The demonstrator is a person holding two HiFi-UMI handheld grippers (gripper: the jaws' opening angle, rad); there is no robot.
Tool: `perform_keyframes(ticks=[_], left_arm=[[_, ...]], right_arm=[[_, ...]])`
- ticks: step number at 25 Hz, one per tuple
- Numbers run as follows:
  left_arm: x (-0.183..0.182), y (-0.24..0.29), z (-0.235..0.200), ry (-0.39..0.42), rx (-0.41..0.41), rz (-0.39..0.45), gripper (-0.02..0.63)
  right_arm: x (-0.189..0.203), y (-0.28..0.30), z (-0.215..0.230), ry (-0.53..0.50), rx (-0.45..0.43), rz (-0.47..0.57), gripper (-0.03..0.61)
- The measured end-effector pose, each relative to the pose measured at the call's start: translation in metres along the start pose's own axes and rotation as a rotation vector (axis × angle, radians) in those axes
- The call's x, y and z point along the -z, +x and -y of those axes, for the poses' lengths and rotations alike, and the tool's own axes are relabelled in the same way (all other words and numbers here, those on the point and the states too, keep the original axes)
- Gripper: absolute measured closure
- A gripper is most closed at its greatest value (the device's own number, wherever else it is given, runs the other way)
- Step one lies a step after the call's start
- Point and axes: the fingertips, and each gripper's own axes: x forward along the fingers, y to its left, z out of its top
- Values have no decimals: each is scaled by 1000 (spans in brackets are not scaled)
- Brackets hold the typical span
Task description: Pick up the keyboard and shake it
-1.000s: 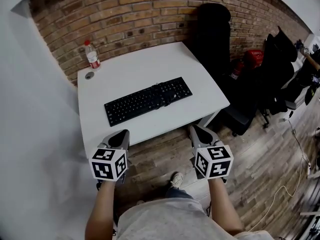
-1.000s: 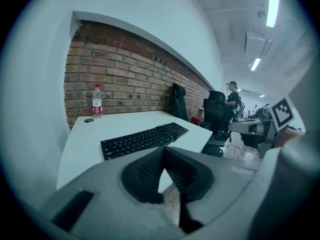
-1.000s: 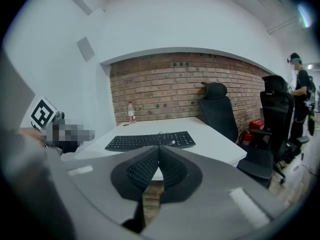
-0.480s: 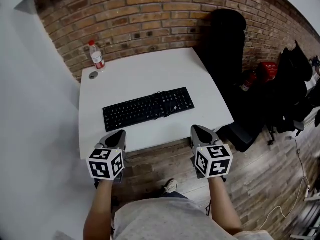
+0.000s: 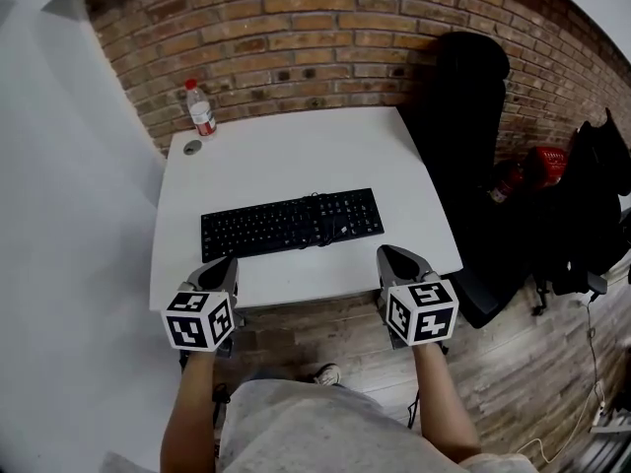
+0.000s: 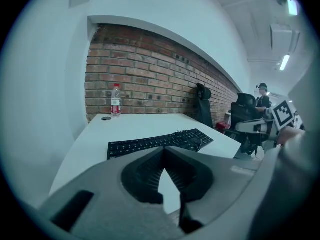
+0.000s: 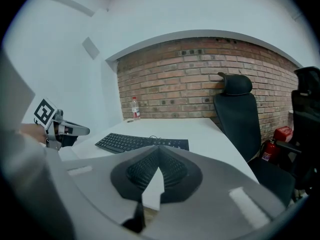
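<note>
Left gripper [image 5: 223, 267]: jaws together, empty, at the near edge of the white table [image 5: 296, 151]. Right gripper [image 5: 392, 256]: jaws together, empty, at the same edge. The black keyboard [image 5: 292, 222] lies flat on the table just beyond both grippers, untouched. A water bottle [image 5: 201, 109] stands at the far left corner.

A person in a light grey top [image 5: 296, 432] and a pale sneaker [image 5: 323, 373] carries a grey, wedge-shaped left claw [image 5: 228, 262] and a matching right claw [image 5: 384, 252]. The left marker cube [image 5: 199, 318] and right marker cube [image 5: 422, 311] are white, printed with black squares. Inside each smooth grey shell, the jaws are lined with dark ribbed pads [image 6: 146, 173].
</note>
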Motion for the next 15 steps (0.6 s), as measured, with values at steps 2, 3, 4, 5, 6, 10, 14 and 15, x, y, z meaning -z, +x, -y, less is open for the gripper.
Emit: perform_keyframes(ticks=[2, 3, 4, 5, 6, 10, 14, 15], left_arm=[[1, 4, -3, -10, -14, -1, 619], [2, 5, -5, -15, -22, -1, 618], [2, 7, -7, -19, -29, -1, 619], [2, 8, -10, -23, -37, -1, 618], [2, 10, -14, -27, -44, 0, 618], [3, 21, -28, -46, -69, -6, 618], [4, 34, -45, -69, -87, -12, 597], [5, 38, -50, -72, -91, -15, 590]], right_arm=[[0, 6, 6, -3, -11, -4, 566], [0, 10, 8, -4, -15, -8, 566], [0, 13, 11, -6, -20, -12, 567], [0, 17, 12, -8, -25, -16, 566], [-1, 21, 14, -11, -31, -20, 567], [1, 39, 21, -20, -53, -42, 566], [4, 59, 32, -26, -68, -66, 566], [4, 65, 35, -27, -70, -71, 566]])
